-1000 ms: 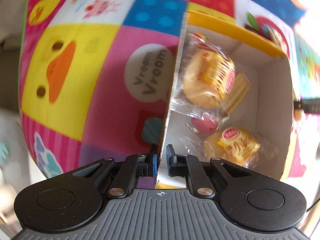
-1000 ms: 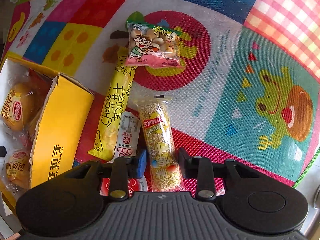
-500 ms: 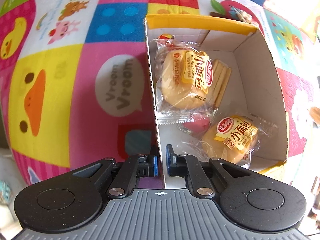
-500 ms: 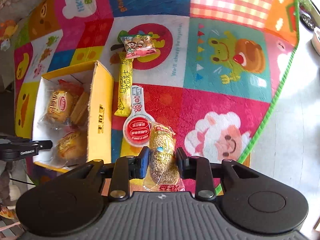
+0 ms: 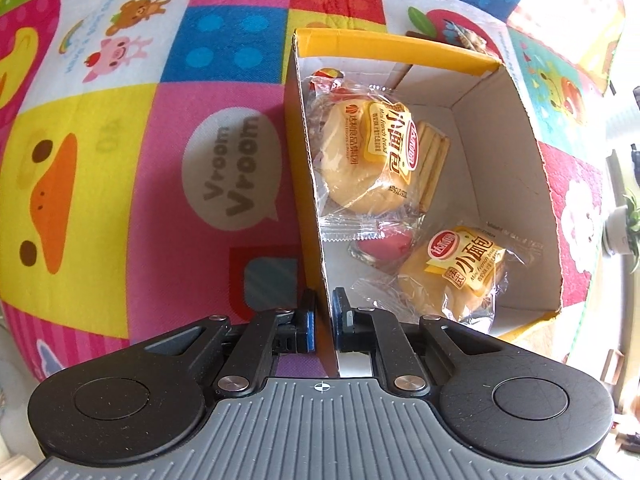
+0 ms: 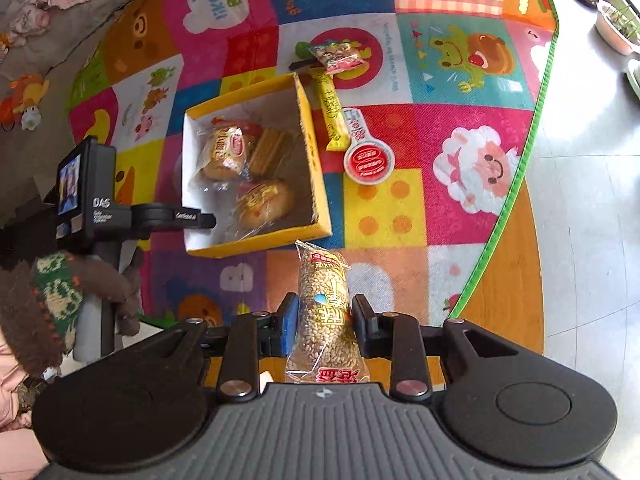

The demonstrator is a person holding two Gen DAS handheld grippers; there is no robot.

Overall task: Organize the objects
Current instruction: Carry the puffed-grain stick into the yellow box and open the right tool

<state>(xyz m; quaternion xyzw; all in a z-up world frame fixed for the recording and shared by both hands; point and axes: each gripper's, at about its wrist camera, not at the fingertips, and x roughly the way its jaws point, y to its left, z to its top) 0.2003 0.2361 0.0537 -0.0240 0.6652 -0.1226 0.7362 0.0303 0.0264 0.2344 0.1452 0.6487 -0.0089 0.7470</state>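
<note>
Right wrist: right tool [image 6: 323, 316] clenched on grain bar [image 6: 325, 312], now lifted off mat [image 6: 404, 204]; left tool [image 5: 323, 312] still grips box wall [image 5: 310, 200].

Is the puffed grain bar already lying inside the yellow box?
No, the puffed grain bar is clamped in the right claw, outside the yellow box.

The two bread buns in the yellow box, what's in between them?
A small pink wrapped sweet lies between the upper bun and the lower bun, clearest in the left wrist view.

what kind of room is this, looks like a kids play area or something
Probably a living room floor at home, set up as a child's play spot: a cartoon play mat on pale tiles, soft toys at the edge, potted plants nearby.
</note>
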